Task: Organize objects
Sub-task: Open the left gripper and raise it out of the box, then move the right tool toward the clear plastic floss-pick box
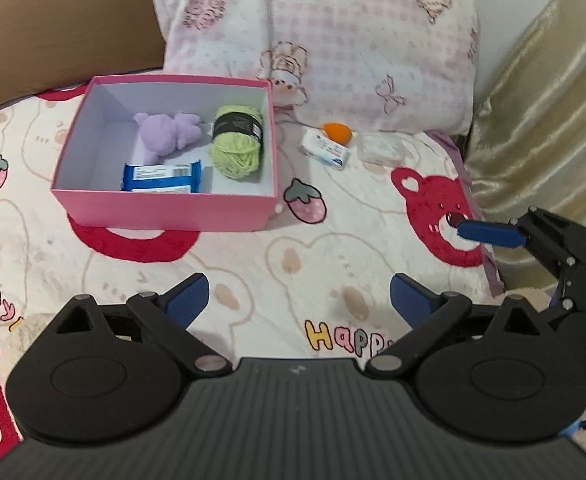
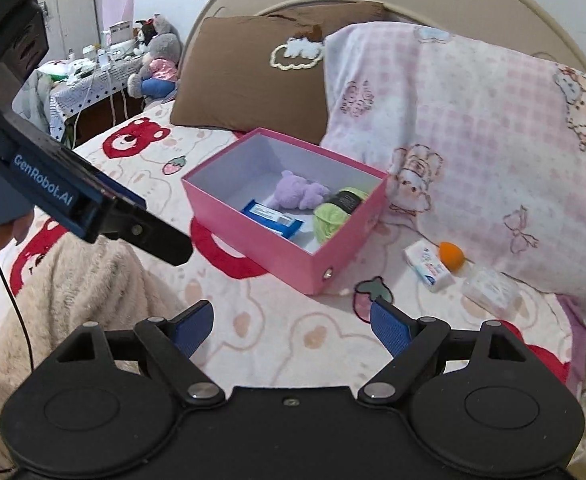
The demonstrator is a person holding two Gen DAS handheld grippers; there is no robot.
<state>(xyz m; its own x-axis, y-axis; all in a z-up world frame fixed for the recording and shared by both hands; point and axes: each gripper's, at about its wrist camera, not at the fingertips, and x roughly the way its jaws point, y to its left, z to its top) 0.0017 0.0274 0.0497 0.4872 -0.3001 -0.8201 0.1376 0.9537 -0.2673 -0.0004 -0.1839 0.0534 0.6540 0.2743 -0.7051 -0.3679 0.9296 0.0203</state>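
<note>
1. The left claw (image 1: 299,300) hangs over the bedspread (image 1: 253,272) with its blue pads spread wide and nothing between them.
2. The right claw (image 2: 291,322) is likewise spread wide and empty, over the same bedspread; its blue fingertip (image 1: 489,233) shows at the right edge of the left wrist view.
3. Further out sits an open pink box (image 1: 165,212), holding a purple plush toy (image 1: 169,134), a green yarn ball (image 1: 237,144) and a blue snack packet (image 1: 161,178).
4. To the right of the box, on the bed near the pink checked pillow (image 1: 333,40), lie a white tissue pack (image 1: 325,148), an orange sponge (image 1: 337,132) just behind it, and a clear plastic case (image 1: 381,148).
5. A brown pillow (image 2: 245,80) leans behind the box.
</note>
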